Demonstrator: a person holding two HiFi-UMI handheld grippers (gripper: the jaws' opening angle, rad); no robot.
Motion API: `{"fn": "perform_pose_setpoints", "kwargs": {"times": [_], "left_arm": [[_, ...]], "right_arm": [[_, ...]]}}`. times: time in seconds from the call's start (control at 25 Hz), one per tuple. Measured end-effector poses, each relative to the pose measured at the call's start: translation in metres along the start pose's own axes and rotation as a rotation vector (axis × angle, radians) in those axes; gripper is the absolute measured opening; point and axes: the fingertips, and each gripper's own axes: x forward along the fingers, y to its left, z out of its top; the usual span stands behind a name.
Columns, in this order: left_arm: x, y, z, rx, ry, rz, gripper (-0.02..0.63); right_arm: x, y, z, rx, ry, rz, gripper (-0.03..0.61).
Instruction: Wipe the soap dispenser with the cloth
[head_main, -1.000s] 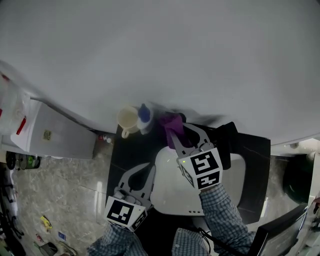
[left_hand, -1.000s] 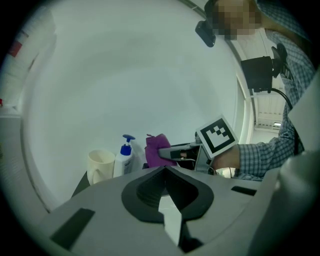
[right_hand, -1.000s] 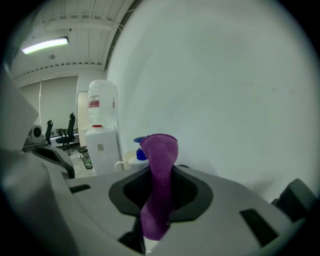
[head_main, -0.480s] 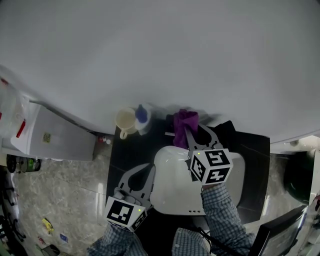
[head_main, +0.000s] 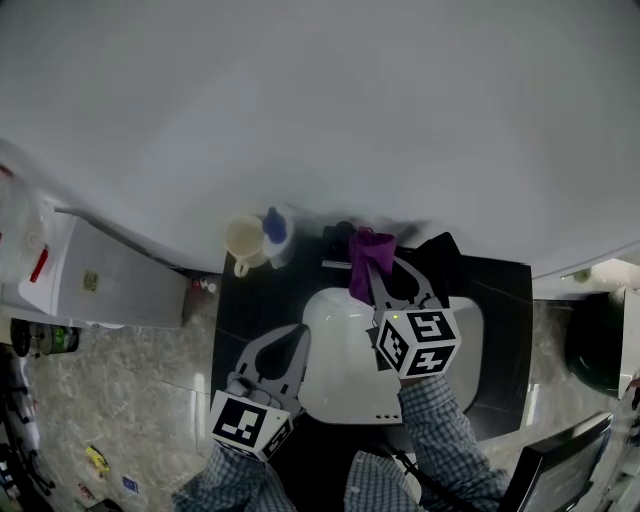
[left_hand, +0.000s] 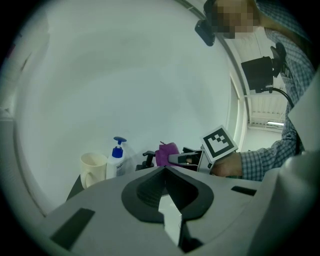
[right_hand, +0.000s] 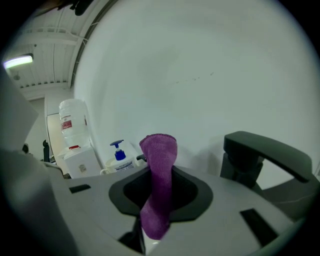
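The soap dispenser (head_main: 272, 232), a clear bottle with a blue pump, stands at the back left of the black counter (head_main: 235, 310), next to a cream mug (head_main: 243, 241). It also shows in the left gripper view as the dispenser (left_hand: 116, 159) and in the right gripper view as the dispenser (right_hand: 119, 154). My right gripper (head_main: 366, 270) is shut on a purple cloth (head_main: 368, 252), held upright to the right of the dispenser and apart from it. The cloth (right_hand: 159, 180) rises between the jaws. My left gripper (head_main: 297, 333) hangs near the basin's left edge, shut on nothing.
A white basin (head_main: 340, 375) fills the middle of the counter. A black tap (right_hand: 260, 152) stands just right of the cloth, and a black fixture (head_main: 440, 255) lies behind the basin. A white water cooler (head_main: 110, 275) stands left of the counter, on a marbled floor (head_main: 130, 400).
My right gripper carried the purple cloth to the right, from beside the dispenser to behind the basin. The left gripper has stayed in place.
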Motion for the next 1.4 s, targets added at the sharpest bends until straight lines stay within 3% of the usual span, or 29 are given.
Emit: {"fn": "perform_pose_setpoints", "kwargs": {"times": [0.36,1.0,1.2,1.4], "left_arm": [[-0.011,-0.011,0.010,0.039,-0.011,-0.038,0.011],[-0.047,-0.023,0.005,0.079,-0.017,-0.060,0.011],[-0.063,-0.040,0.001,0.088,-0.024,-0.057,0.011],[-0.085,-0.068,-0.002,0.107,-0.046,-0.056,0.011]], "right_arm": [[-0.049,0.022,0.000,-0.010,-0.028,0.013,0.087],[-0.119,0.057,-0.048,0.035,-0.020,-0.004,0.087],[-0.146,0.062,-0.052,0.082,-0.048,0.001,0.087],[-0.180,0.069,-0.048,0.065,-0.089,0.021,0.087]]}}
